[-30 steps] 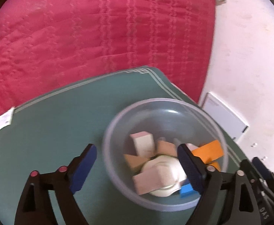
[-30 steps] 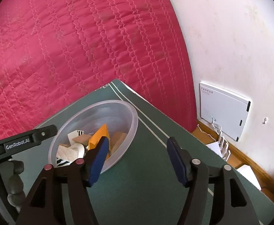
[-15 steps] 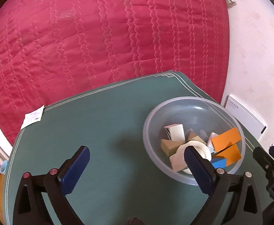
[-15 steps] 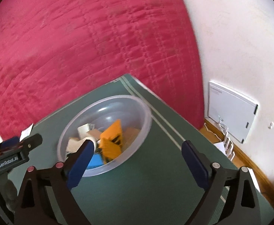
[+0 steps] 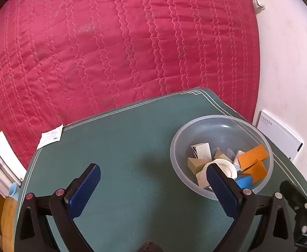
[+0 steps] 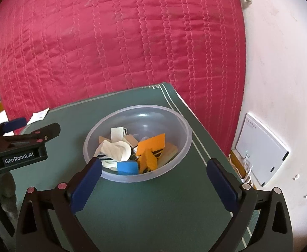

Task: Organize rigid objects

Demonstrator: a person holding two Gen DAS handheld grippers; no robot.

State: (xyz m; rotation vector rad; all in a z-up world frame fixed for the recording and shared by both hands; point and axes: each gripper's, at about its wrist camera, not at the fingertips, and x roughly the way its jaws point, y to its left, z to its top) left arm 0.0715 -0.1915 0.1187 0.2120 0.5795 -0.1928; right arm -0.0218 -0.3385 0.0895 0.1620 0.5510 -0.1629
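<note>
A clear plastic bowl (image 5: pixel 197 126) stands at the right of the green mat (image 5: pixel 121 157) and holds several small rigid pieces: orange blocks (image 5: pixel 252 156), a blue block (image 5: pixel 244 181), a white disc (image 5: pixel 224 167), tan and white boxes. It also shows in the right wrist view (image 6: pixel 174 115), with orange pieces (image 6: pixel 151 149) and a blue block (image 6: pixel 127 167). My left gripper (image 5: pixel 153 189) is open and empty, above the mat left of the bowl. My right gripper (image 6: pixel 153 180) is open and empty, just in front of the bowl.
A red quilted bed (image 5: pixel 121 42) lies beyond the mat. A white paper tag (image 5: pixel 50 136) sits at the mat's far left corner. A white wall (image 6: pixel 279 73) with a white panel (image 6: pixel 260 149) is at the right. The left gripper's body (image 6: pixel 23 147) shows at the left.
Both grippers have drawn back and up from the bowl. The left one has shifted left, so the bowl now sits at its right. Both stay open.
</note>
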